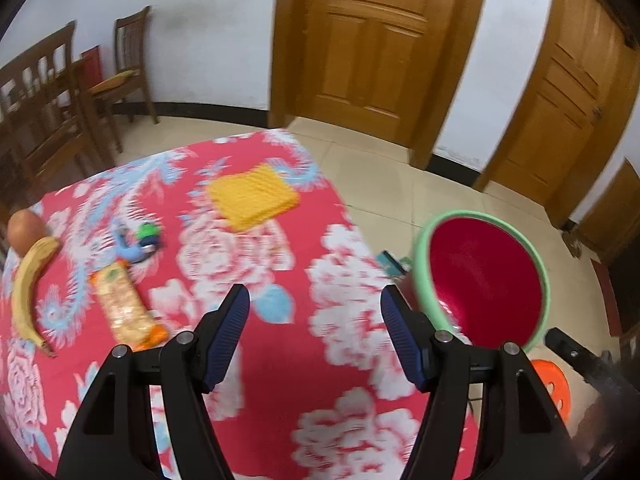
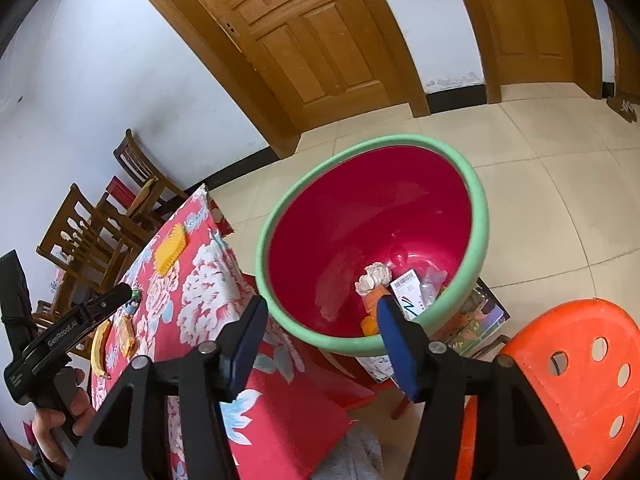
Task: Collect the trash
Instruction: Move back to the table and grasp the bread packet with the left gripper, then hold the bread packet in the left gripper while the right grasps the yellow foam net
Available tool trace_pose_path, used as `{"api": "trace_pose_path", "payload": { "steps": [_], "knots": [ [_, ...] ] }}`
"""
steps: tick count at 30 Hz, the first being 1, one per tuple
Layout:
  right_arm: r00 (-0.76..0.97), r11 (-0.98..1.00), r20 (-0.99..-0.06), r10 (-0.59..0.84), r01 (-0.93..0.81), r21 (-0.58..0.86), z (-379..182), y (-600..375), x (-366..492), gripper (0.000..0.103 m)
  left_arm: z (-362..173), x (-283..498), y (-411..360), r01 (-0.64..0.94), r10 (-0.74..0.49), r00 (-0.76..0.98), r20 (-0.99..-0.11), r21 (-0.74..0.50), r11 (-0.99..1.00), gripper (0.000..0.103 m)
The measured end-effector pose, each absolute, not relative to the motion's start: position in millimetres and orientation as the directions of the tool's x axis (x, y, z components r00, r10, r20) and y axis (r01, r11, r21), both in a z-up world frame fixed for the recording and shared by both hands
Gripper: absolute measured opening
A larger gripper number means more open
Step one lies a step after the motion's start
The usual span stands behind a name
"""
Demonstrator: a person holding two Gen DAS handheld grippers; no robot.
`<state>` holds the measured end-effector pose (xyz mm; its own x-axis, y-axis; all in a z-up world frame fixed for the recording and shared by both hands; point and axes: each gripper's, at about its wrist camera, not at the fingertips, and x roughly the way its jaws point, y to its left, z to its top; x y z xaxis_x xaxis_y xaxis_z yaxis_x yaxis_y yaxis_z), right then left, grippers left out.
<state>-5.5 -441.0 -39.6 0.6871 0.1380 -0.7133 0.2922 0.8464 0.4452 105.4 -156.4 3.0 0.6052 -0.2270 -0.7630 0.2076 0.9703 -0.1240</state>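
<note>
My left gripper (image 1: 315, 300) is open and empty above the red floral tablecloth (image 1: 276, 364). On the cloth to its left lie an orange snack wrapper (image 1: 122, 308), a small blue and green piece of trash (image 1: 140, 246), a banana (image 1: 26, 288) and an egg-like brown object (image 1: 24, 230). A yellow cloth (image 1: 252, 196) lies further back. My right gripper (image 2: 322, 312) is open and empty above the red basin with a green rim (image 2: 478, 216), beside the table. The basin holds a crumpled tissue (image 2: 374, 276), a barcode packet (image 2: 408, 288) and other scraps.
An orange plastic stool (image 2: 568, 380) stands right of the basin. Wooden chairs (image 1: 52, 92) stand behind the table on the left. Wooden doors (image 1: 372, 40) line the far wall. Books or boxes (image 2: 480, 320) sit under the basin.
</note>
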Motion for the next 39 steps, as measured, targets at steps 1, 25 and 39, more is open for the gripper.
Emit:
{"api": "trace_pose_path", "payload": {
  "steps": [1,25,39],
  "knots": [
    [0.686,0.848,-0.714,0.139,0.289,0.443,-38.5,-438.5,-4.4,0.062,2.5,107.0,-147.2,0.186,-0.212,0.609,-0.764,-0.122,0.975,0.068],
    [0.644,0.893,-0.748,0.163,0.226,0.39,-33.0,-387.4,28.4,0.068,-56.6,142.6,-22.7,-0.122,0.011,0.563,-0.826,-0.07,0.99,0.072],
    [0.621,0.925,-0.758,0.198,0.136,0.354,-25.3,-334.9,67.7,0.068,-72.8,151.2,1.3,-0.11,-0.108,0.569,-0.815,-0.205,0.972,0.048]
  ]
}}
